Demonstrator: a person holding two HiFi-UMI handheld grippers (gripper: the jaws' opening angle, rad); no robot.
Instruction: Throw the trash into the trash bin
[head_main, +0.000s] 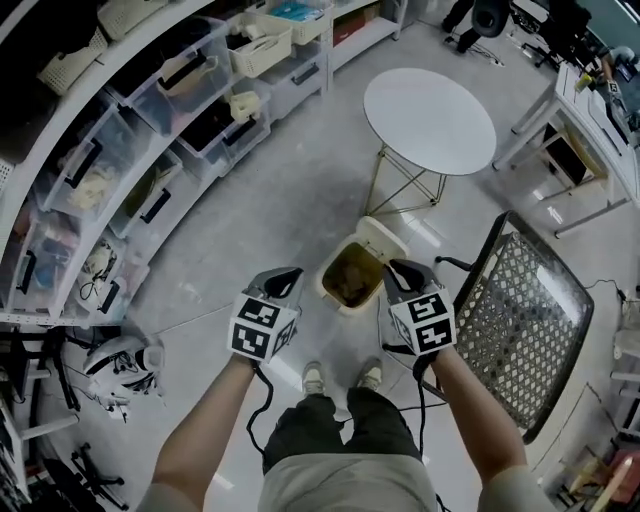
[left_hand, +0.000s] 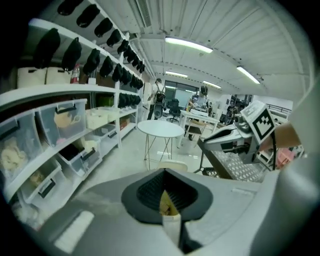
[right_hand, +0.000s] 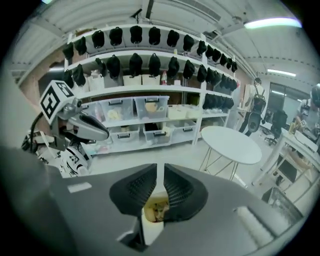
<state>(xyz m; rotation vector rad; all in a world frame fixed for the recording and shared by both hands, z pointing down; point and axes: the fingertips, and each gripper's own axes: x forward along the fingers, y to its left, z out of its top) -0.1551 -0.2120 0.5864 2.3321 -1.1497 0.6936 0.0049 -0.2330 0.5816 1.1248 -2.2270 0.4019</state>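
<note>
Beside round table (head_main: 430, 120), open trash bin (head_main: 326, 286) with brownish trash (head_main: 352, 275)

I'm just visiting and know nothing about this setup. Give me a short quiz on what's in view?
1. True or false: the trash bin has its lid shut.
2. What stands beyond the bin? A) round white table B) sofa C) ladder
3. In the head view, the mesh chair is on the bin's ____ side.
Key: 1 false; 2 A; 3 right.
</note>
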